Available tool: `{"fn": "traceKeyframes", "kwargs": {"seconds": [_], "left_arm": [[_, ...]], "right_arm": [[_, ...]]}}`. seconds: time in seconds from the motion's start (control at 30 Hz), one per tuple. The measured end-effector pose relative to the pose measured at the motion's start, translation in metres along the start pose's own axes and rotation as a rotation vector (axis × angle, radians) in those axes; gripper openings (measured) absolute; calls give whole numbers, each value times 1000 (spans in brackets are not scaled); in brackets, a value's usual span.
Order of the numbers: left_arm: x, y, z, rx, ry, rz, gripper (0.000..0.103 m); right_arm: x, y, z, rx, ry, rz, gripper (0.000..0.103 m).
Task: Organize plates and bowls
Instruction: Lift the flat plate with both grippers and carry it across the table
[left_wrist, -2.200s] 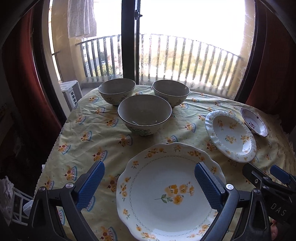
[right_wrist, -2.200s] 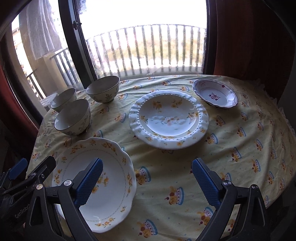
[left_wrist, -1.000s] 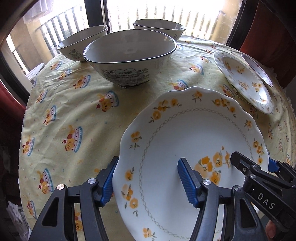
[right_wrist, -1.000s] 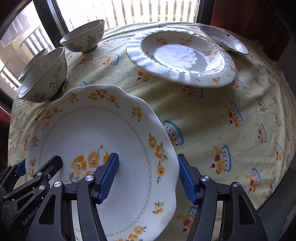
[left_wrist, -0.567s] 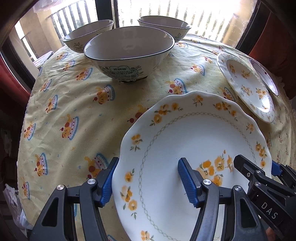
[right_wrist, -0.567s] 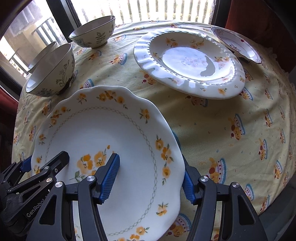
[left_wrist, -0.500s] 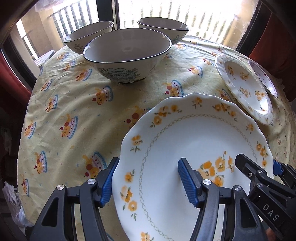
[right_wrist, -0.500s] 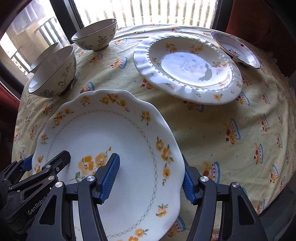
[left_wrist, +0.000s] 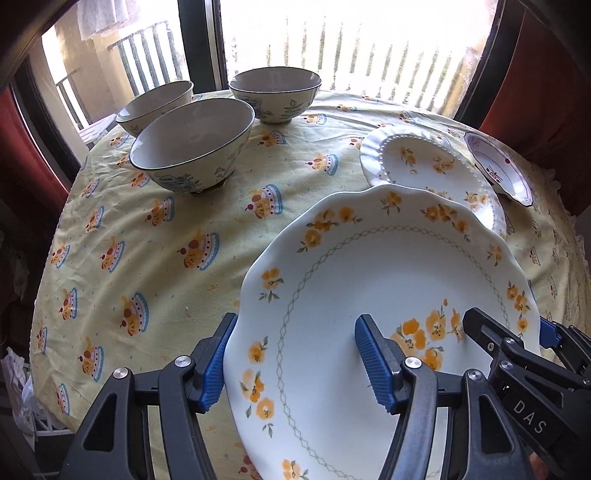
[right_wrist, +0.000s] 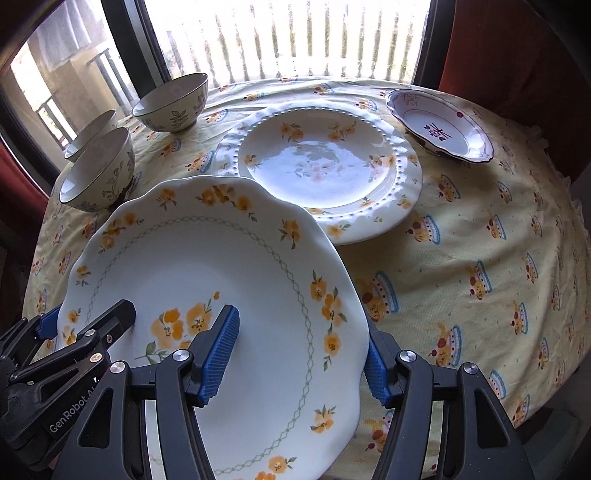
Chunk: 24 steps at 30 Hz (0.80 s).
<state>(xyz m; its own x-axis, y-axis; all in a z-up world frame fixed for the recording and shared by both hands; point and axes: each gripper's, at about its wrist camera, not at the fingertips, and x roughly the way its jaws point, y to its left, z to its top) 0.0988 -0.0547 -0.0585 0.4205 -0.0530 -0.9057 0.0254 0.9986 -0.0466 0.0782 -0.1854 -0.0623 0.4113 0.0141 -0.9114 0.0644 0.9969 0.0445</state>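
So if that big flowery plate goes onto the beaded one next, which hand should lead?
Probably the right gripper: it holds the big plate on the edge nearer the beaded plate. The left gripper grips the opposite edge.

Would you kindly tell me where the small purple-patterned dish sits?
The purple-patterned dish sits at the table's far right, just beyond the beaded plate.

"DAS" shows on the right tongs (left_wrist: 532, 373), and "GenRobot" on the left tongs (right_wrist: 66, 354).

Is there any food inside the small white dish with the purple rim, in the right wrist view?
No, the small purple-rimmed dish shows only its painted purple motif.
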Motion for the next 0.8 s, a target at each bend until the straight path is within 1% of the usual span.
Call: {"fn": "traceKeyframes", "kwargs": {"seconds": [0.27, 0.43, 0.67, 0.8], "left_arm": [[-2, -45, -13, -17, -14, -5, 64], [-4, -75, -16, 14, -30, -14, 64], [-1, -113, -23, 51, -33, -41, 64], [7, -130, -26, 62, -17, -61, 64]], "right_arm": [[-7, -50, -4, -14, -17, 2, 65], [-14, -80, -9, 1, -31, -6, 65], [-16, -120, -16, 50, -30, -28, 65], [-15, -139, -21, 55, -23, -54, 65]]}}
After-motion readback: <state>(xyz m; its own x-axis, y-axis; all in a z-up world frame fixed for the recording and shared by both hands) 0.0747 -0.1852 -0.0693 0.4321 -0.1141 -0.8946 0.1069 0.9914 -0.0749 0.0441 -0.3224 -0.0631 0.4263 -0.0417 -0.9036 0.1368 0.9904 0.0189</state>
